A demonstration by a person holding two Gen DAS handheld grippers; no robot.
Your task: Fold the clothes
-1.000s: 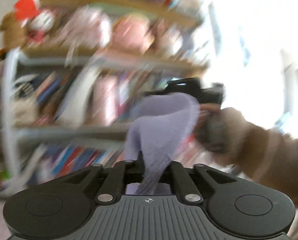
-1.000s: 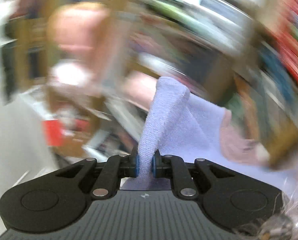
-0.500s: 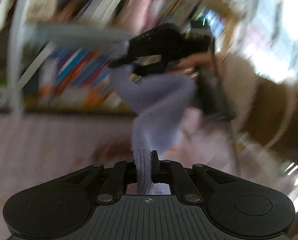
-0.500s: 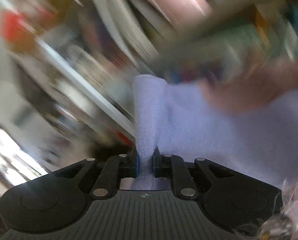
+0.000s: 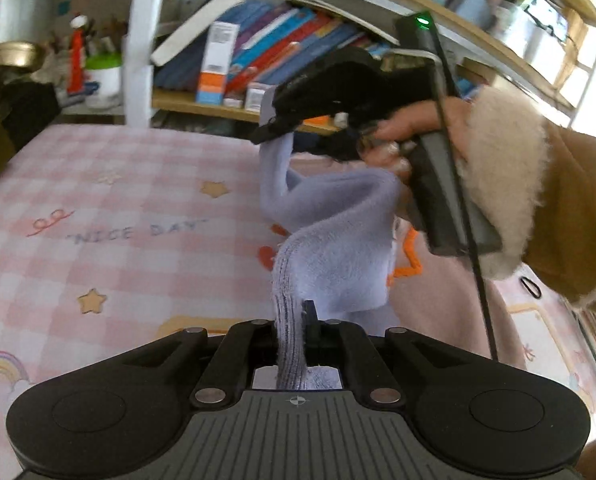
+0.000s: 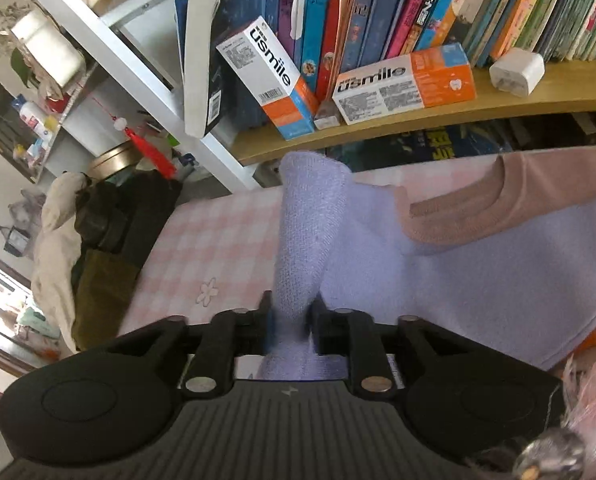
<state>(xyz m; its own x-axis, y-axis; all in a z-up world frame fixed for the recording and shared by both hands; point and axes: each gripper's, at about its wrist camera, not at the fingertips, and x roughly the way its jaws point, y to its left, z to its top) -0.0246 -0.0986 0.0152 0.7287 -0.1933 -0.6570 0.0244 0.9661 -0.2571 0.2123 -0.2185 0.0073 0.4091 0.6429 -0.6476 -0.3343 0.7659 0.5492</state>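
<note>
The soft, limp lavender garment (image 5: pixel 330 248) sags above the pink checked bed (image 5: pixel 98 208), pinched at its edge in the left gripper (image 5: pixel 294 320), while the right gripper (image 6: pixel 292 316) fingers are opening around another fold.

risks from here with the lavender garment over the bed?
1. The right hand-held gripper is opening with the lavender garment between its jaws; that end may drop bunched rather than flat.
2. The left hand-held gripper is shut on a twisted edge, so a crooked fold seems likely.
3. The pink garment lies beneath; dragging could rumple it.
</note>
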